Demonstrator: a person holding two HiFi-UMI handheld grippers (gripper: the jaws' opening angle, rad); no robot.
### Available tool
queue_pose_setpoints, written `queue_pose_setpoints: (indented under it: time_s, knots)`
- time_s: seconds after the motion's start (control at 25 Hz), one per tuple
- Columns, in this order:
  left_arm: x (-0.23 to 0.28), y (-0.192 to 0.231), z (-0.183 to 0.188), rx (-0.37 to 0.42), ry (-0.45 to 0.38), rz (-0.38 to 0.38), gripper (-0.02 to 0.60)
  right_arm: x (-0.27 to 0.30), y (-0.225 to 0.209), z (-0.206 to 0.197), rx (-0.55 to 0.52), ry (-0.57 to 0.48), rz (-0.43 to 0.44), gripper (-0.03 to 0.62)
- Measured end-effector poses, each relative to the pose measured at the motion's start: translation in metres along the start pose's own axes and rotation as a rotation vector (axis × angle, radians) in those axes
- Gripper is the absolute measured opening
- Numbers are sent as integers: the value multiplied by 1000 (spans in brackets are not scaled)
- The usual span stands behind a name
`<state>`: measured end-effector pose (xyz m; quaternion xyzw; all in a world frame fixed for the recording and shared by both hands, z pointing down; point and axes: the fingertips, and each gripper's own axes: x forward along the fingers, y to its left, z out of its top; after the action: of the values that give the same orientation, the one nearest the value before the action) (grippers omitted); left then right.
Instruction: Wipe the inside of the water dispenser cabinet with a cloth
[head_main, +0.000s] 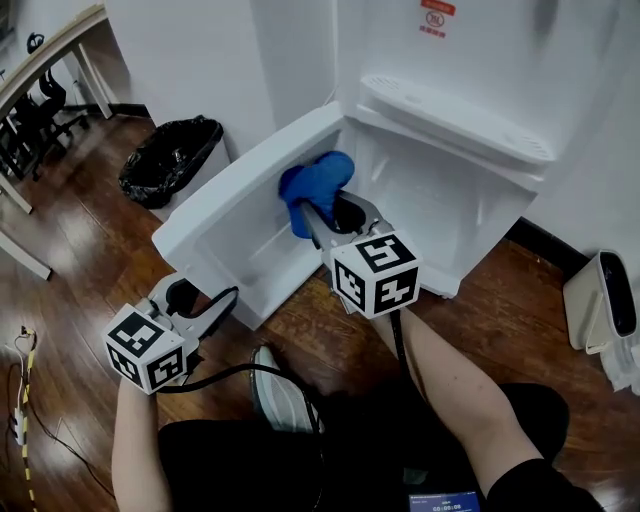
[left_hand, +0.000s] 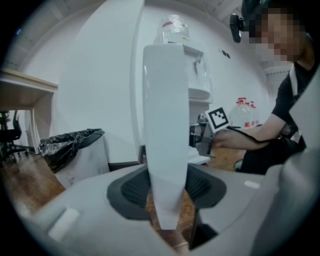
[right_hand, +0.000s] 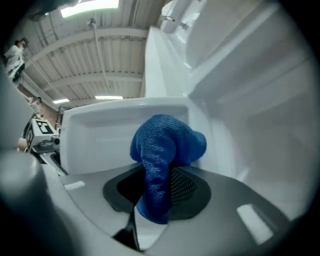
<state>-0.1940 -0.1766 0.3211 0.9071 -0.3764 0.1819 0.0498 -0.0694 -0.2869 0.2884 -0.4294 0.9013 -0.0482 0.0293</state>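
The white water dispenser (head_main: 480, 60) stands with its lower cabinet door (head_main: 250, 190) swung open to the left. My left gripper (head_main: 215, 308) is shut on the door's free edge; in the left gripper view that white edge (left_hand: 165, 125) rises between the dark pads (left_hand: 130, 190). My right gripper (head_main: 335, 218) is shut on a blue cloth (head_main: 315, 185) at the mouth of the cabinet (head_main: 430, 200). The right gripper view has the cloth (right_hand: 165, 150) bunched above the jaws and hanging between them, just in front of the white inner walls (right_hand: 235, 115).
A bin lined with a black bag (head_main: 170, 160) stands left of the door. A desk (head_main: 50, 50) and an office chair (head_main: 30, 110) are at the far left. Cables (head_main: 25, 380) lie on the wood floor; a white appliance (head_main: 600, 300) sits at the right.
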Motion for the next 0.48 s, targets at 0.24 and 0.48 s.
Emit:
queue_pose_setpoints:
  time_s: [0.24, 0.48]
  knots:
    - [2, 3, -3, -2, 8, 12, 193, -4, 122, -12, -132, 6, 281, 112]
    - [2, 3, -3, 6, 14, 17, 193, -7, 137, -25, -176, -15, 447, 110]
